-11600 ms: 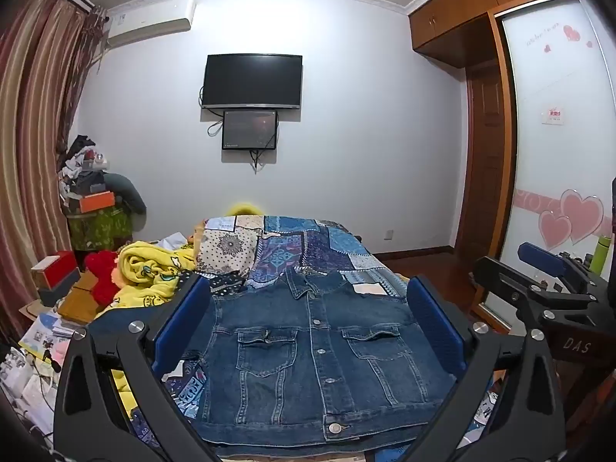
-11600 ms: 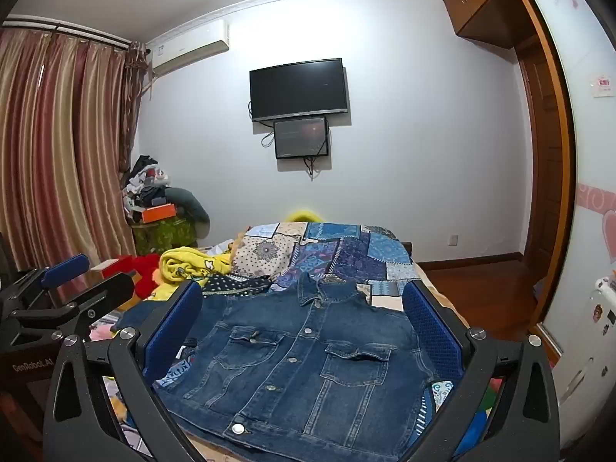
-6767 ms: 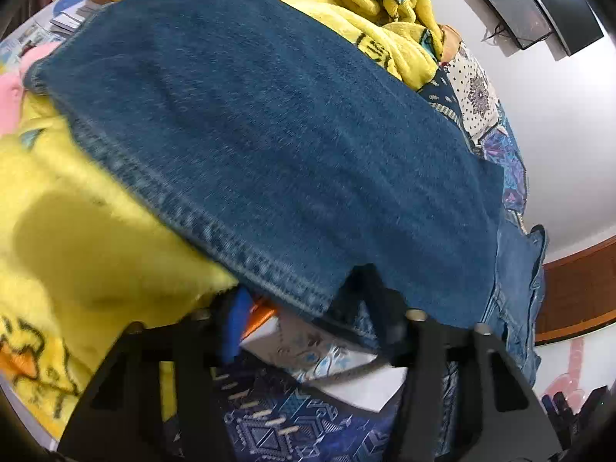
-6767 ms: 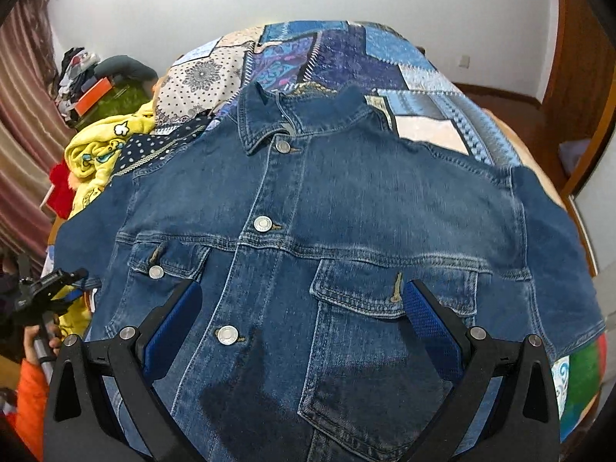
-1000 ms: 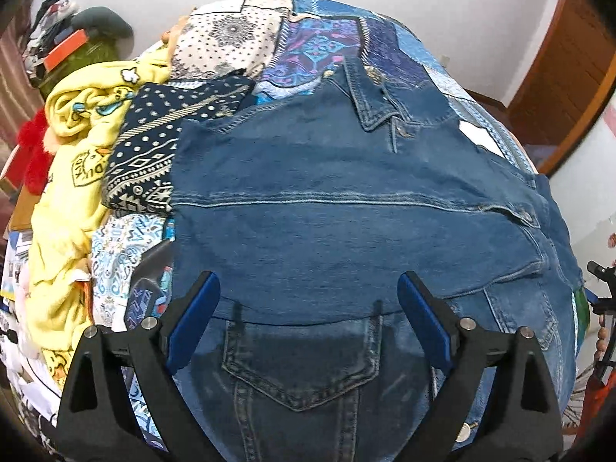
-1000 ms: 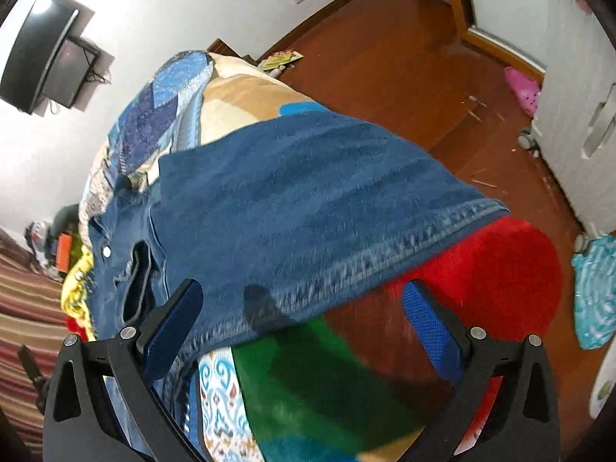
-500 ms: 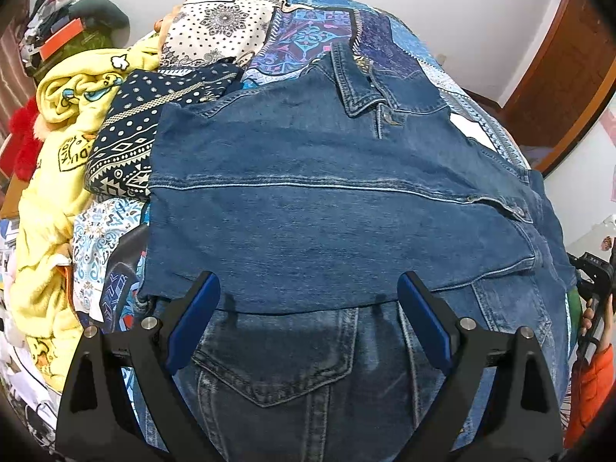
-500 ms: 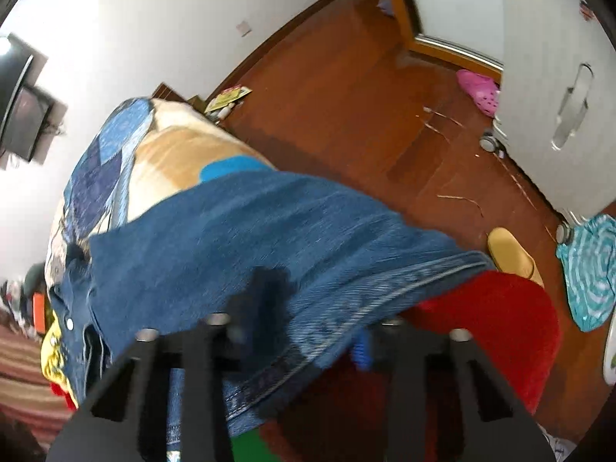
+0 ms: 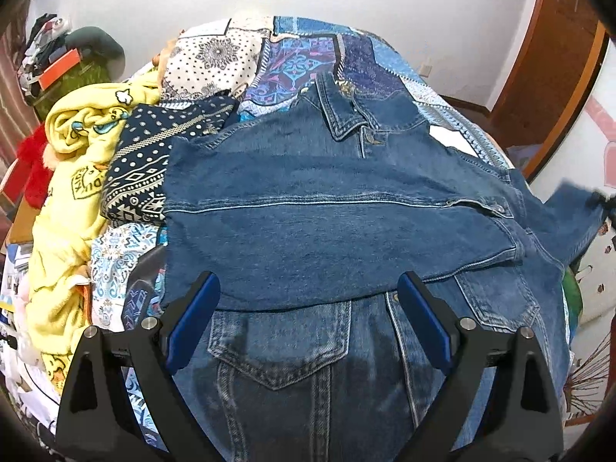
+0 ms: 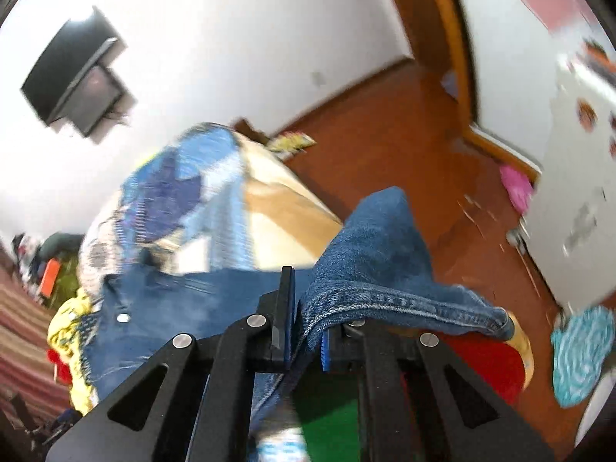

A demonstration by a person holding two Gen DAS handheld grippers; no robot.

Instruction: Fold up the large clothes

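**Right claw pinches the jacket sleeve**

The right claw [image 10: 304, 331] is clamped tight on the cuff edge of the denim jacket [image 9: 346, 208]. The sleeve [image 10: 381, 254] bunches up over the claw and sticks out toward 12 o'clock. Below it, at 6 o'clock, sit a green and a red patch. At 3 o'clock is open wooden floor [image 10: 385, 127], with a pink slipper [image 10: 516, 188] and a teal cloth [image 10: 577, 354] lying on it.

The left claw [image 9: 308, 327] is wide apart and holds nothing. It hangs over the jacket's lower front. The jacket lies spread on the bed's patchwork quilt [image 9: 300, 57]. One sleeve is folded across the chest, its edge running from 9 to 3 o'clock. The collar points to 12 o'clock. At 9 o'clock a yellow blanket [image 9: 73, 177] crowds the bed edge. At 3 o'clock the other sleeve lifts off the bed's side.
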